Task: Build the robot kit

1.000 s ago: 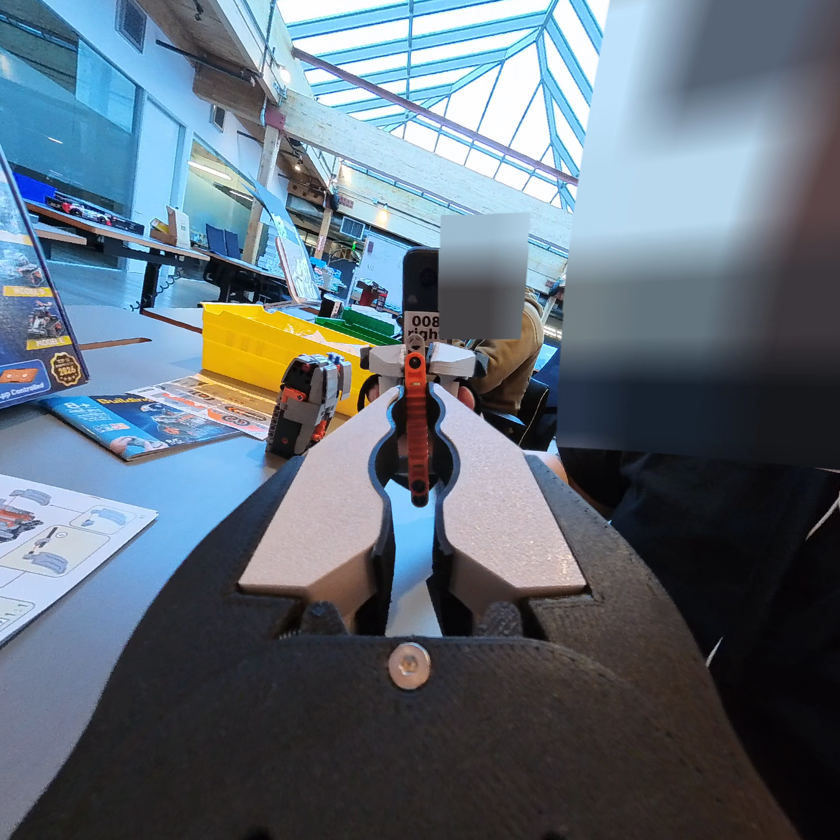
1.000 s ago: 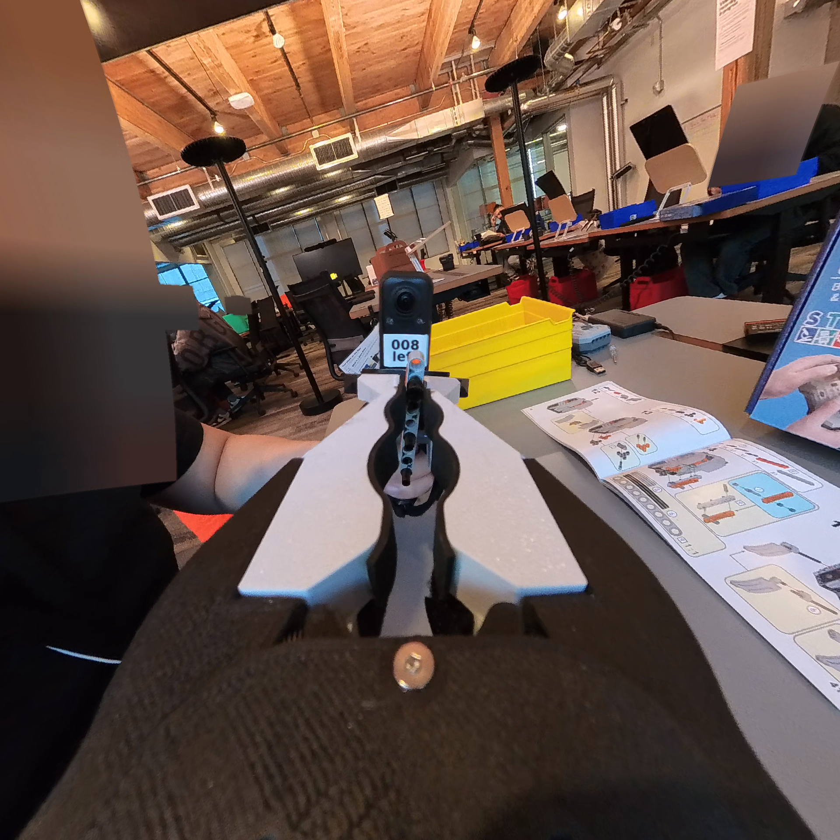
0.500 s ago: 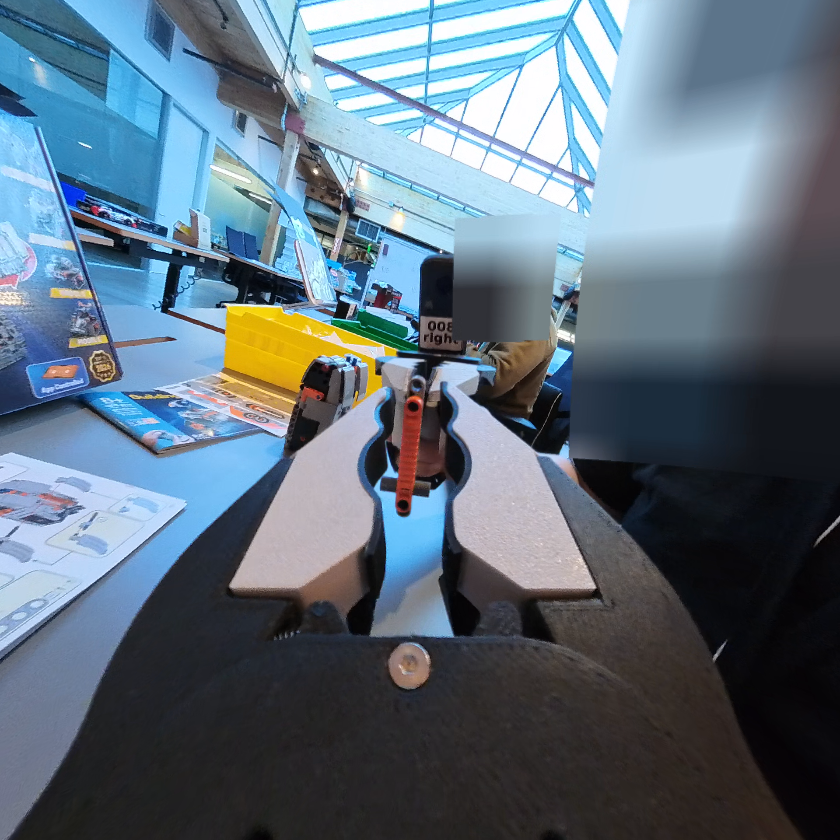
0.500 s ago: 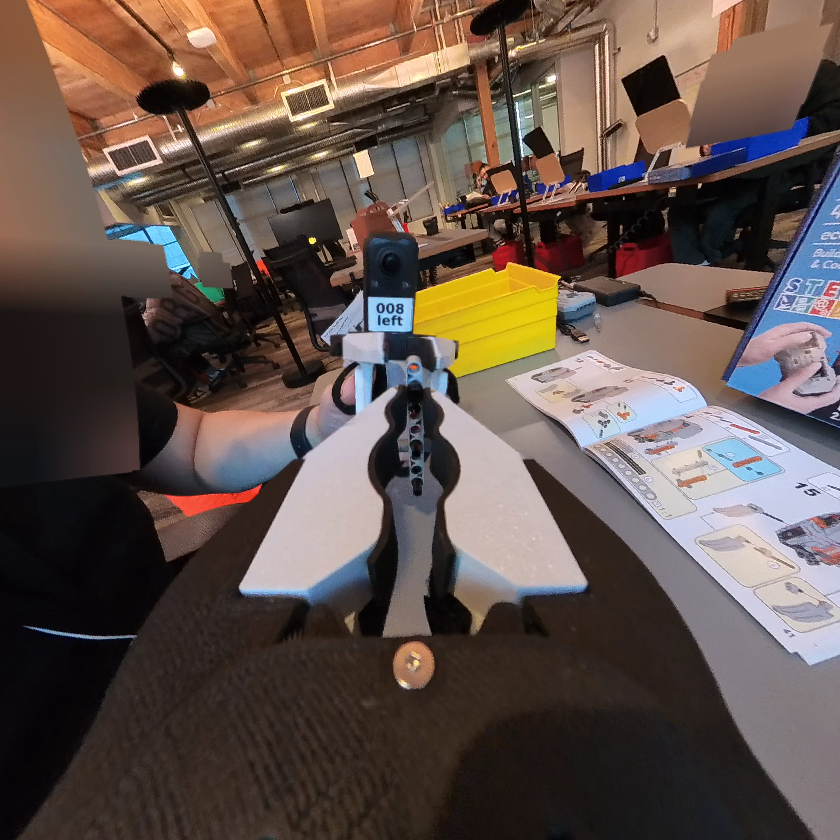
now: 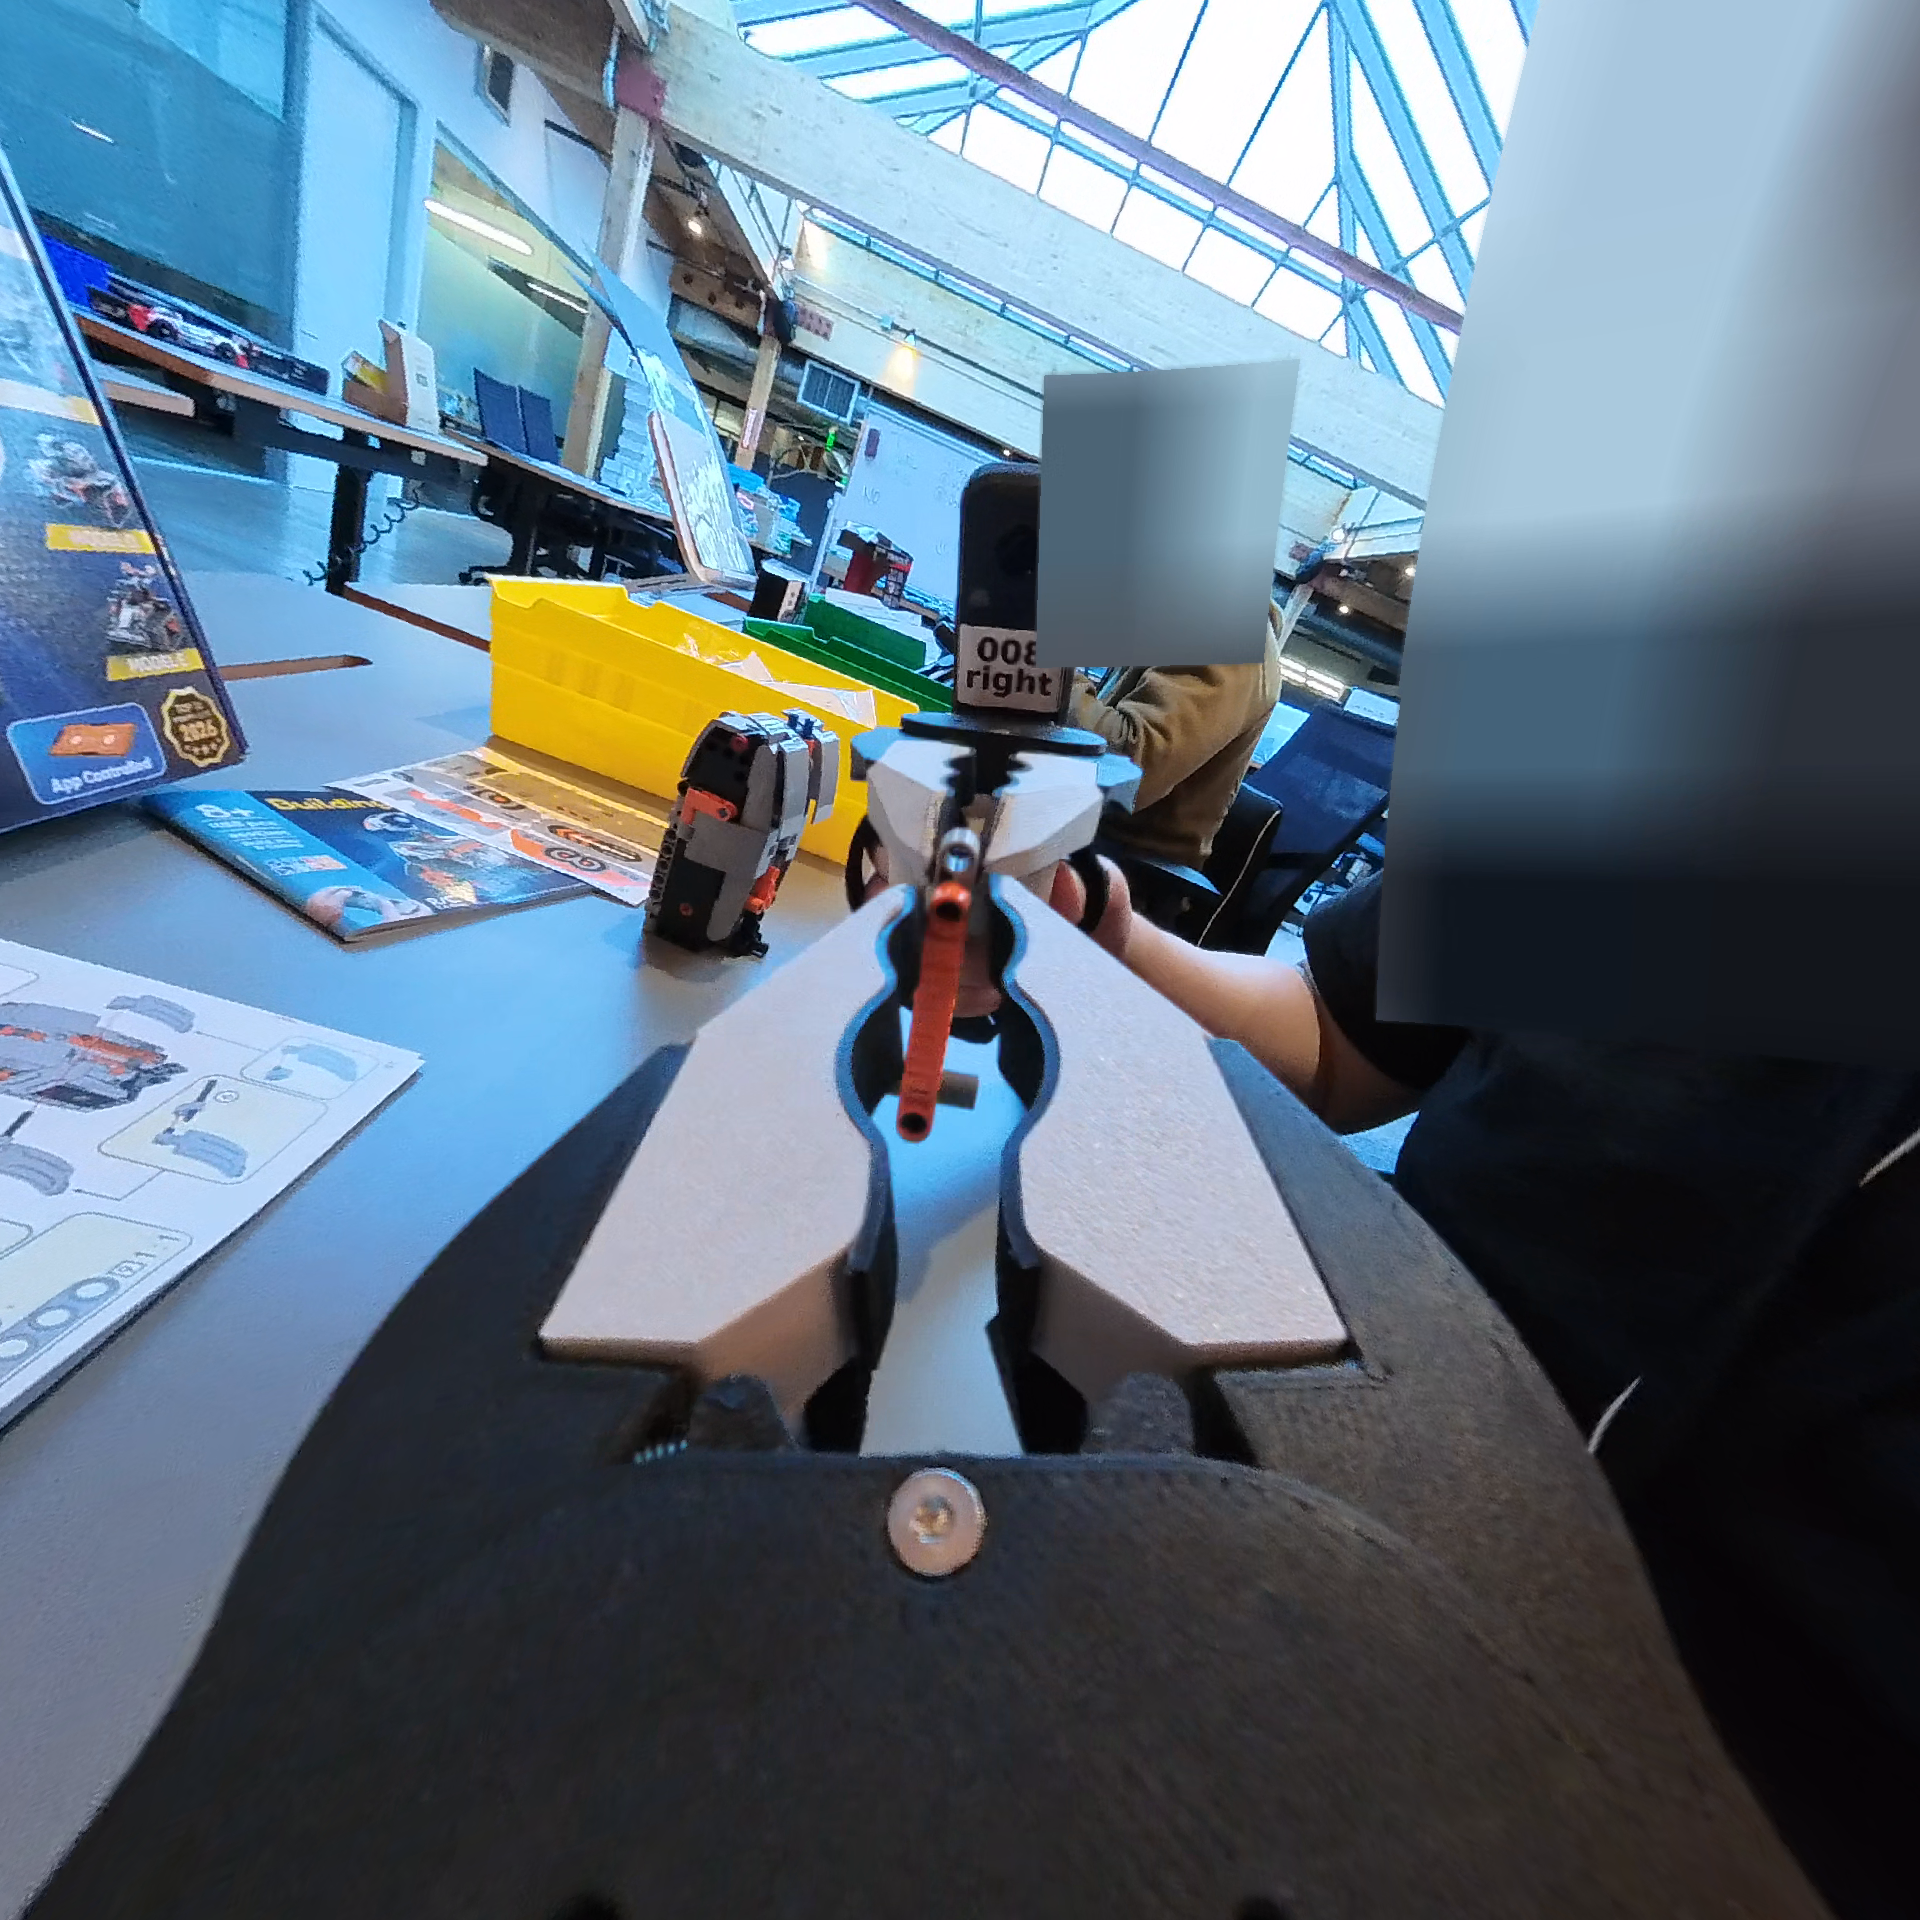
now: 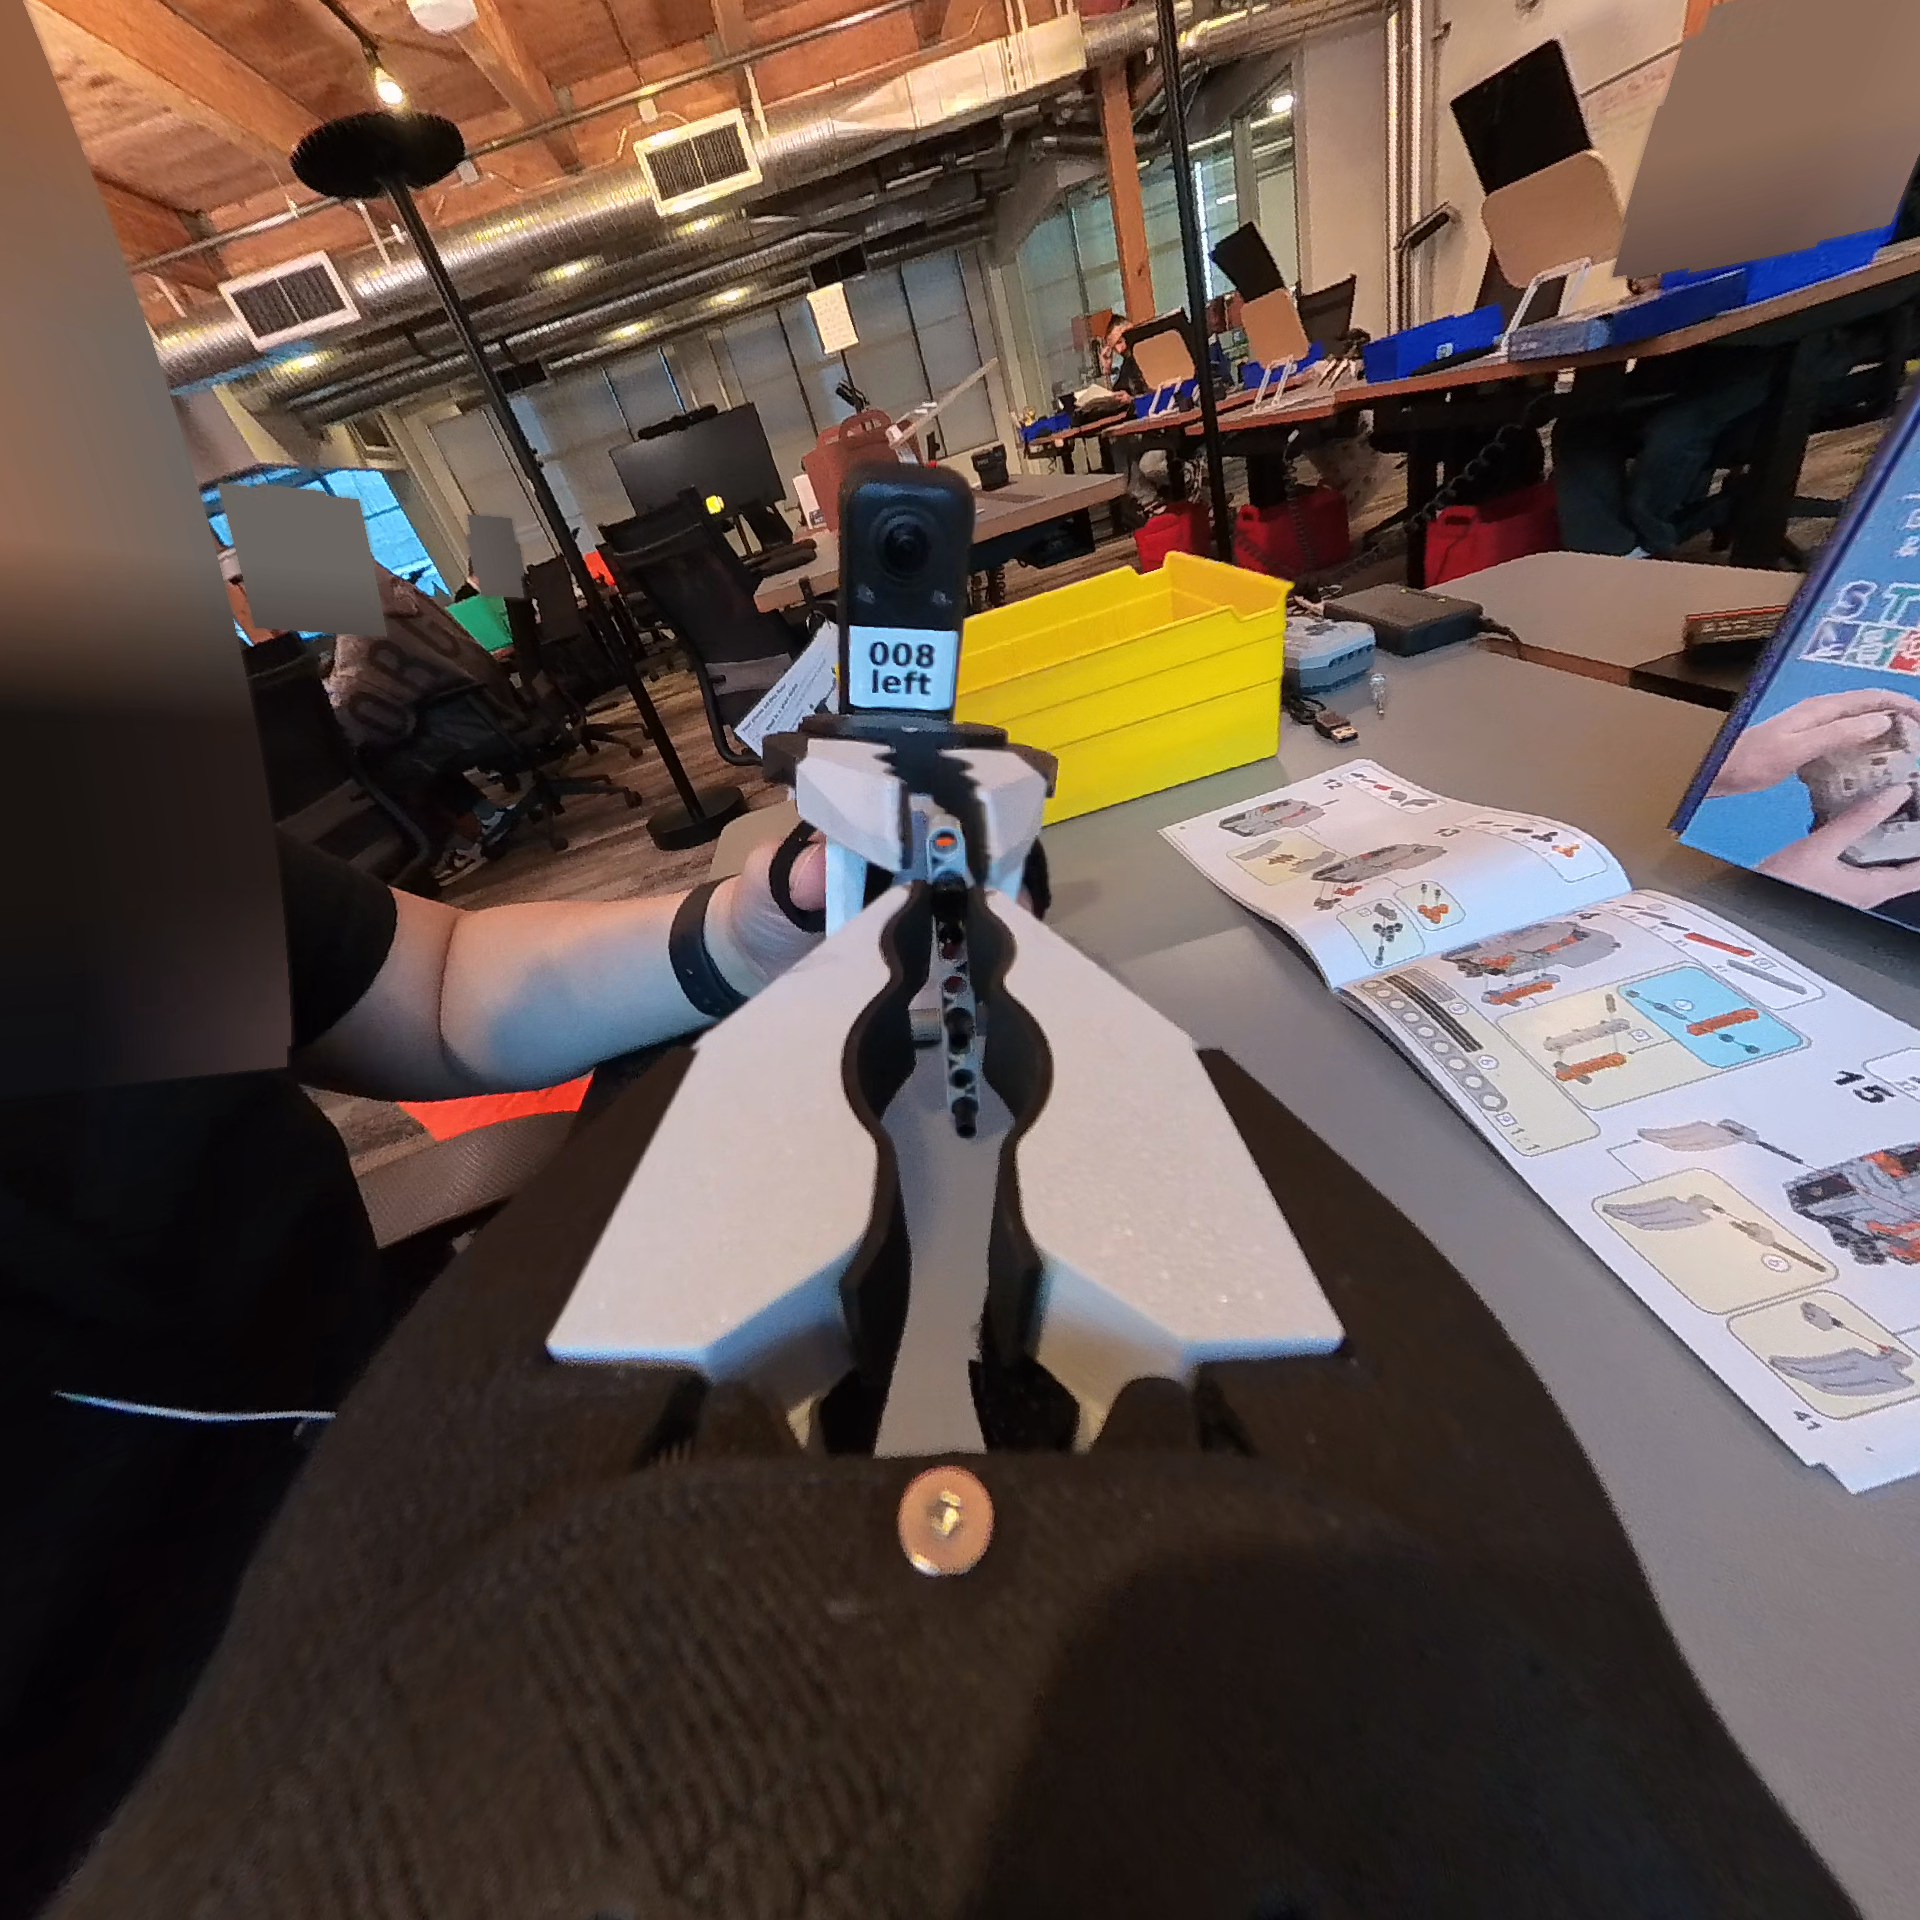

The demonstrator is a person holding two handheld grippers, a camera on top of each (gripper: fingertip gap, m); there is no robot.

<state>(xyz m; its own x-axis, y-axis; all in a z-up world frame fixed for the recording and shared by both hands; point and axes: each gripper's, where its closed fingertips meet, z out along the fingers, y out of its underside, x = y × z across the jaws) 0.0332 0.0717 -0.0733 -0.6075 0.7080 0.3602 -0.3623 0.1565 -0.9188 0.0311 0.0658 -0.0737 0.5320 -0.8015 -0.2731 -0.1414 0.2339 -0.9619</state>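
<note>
Here the two grippers face each other tip to tip above the grey table (image 5: 499, 997), just off its near edge, each pinching a thin perforated beam edge-on.

The left gripper (image 5: 948, 904) has its jaws drawn nearly together on an orange beam (image 5: 930, 1023). The beam's long axis runs along the fingers, from the tips back toward the camera, its near end hanging free in the rounded gap between them and tilted slightly left. A short tan peg (image 5: 961, 1091) juts sideways from it near that free end.

The right gripper (image 6: 948, 894) is likewise closed to a narrow slit on a dark beam (image 6: 958, 1023), also lying lengthwise along the fingers with its row of holes facing the camera. A small grey stub shows on its left side.

The beams lie end to end on nearly one line, their far ends meeting where the tips converge; whether they touch cannot be told. In the left view the right gripper's tips sit just beyond the orange beam's far end.

On the table lie an open manual (image 6: 1558, 1039), a yellow bin (image 6: 1143, 675), a small grey-and-black model (image 5: 743, 831) and a standing blue box (image 5: 94, 582).
</note>
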